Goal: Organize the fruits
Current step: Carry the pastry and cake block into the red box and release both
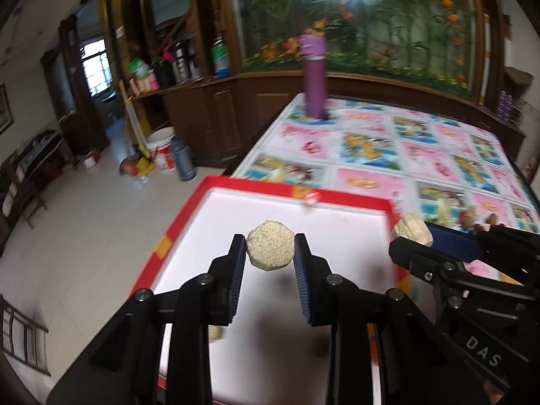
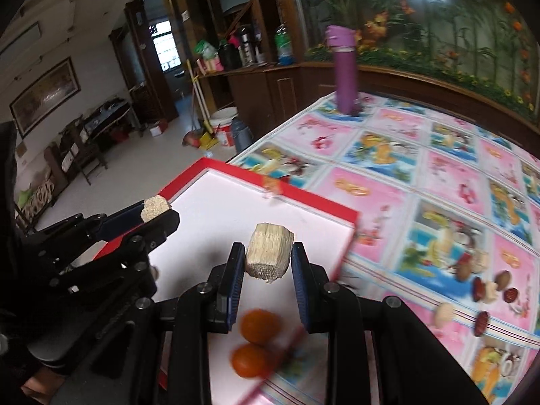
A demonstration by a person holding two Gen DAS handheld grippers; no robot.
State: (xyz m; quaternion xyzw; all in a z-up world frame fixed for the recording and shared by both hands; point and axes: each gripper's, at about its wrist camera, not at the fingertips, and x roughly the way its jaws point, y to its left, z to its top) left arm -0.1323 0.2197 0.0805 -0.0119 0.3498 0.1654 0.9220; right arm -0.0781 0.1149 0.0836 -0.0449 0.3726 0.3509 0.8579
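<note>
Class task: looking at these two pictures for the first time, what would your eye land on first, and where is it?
First, the two pale cut chunks, one pinched in the left gripper, the other in the right gripper, both above the red-rimmed white tray. Next, the purple bottle upright at the table's far edge, and two orange fruits below the right jaws.

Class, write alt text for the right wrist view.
The right gripper holds a pale fibrous chunk above a red-rimmed white tray. Two orange fruits lie in the tray below, and the left gripper holds a similar chunk alongside.
</note>
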